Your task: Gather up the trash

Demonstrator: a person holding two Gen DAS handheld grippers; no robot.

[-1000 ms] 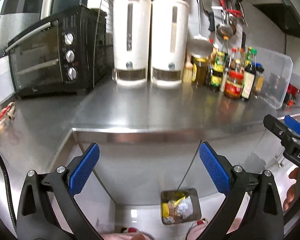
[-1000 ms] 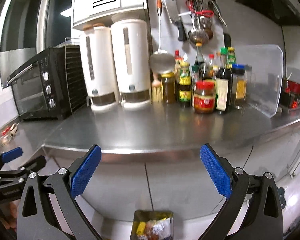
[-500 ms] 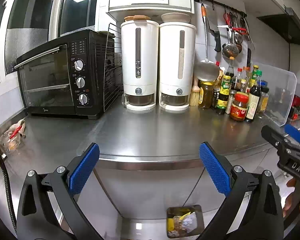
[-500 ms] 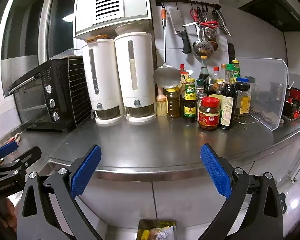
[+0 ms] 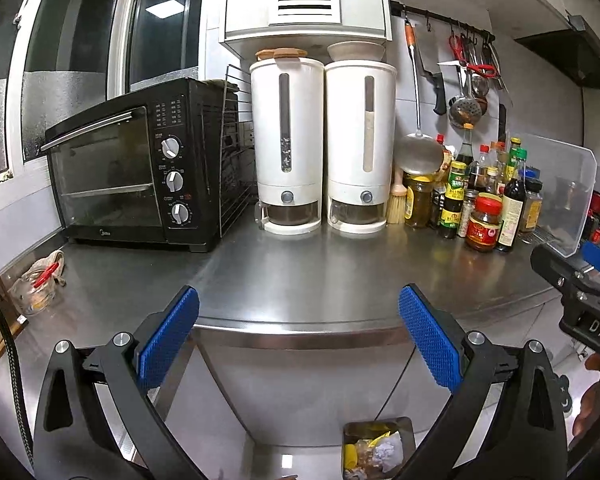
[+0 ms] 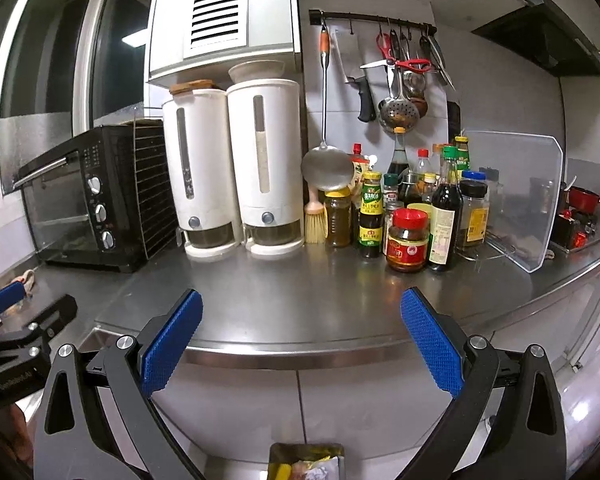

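Note:
A small bin [image 5: 376, 450] holding yellow and white trash stands on the floor below the steel counter [image 5: 320, 276]; it also shows in the right wrist view [image 6: 306, 462]. My left gripper [image 5: 298, 336] is open and empty, in front of the counter edge. My right gripper [image 6: 300, 338] is open and empty, also in front of the counter edge. The right gripper shows at the right edge of the left wrist view [image 5: 580, 280]. The left gripper shows at the left edge of the right wrist view [image 6: 20, 328]. A crumpled clear bag with a red item [image 5: 40, 284] lies at the counter's left.
A black toaster oven [image 5: 140, 176] stands at the back left. Two white dispensers [image 5: 324, 148] stand at the back centre. Several sauce bottles and jars [image 5: 480, 200] and a clear splash guard [image 5: 556, 200] stand at the right. Utensils hang on a wall rail [image 6: 384, 68].
Both grippers have risen and tilted up, so the counter top and wall fill more of the views and the bin has slid toward the bottom edge. Both stay open.

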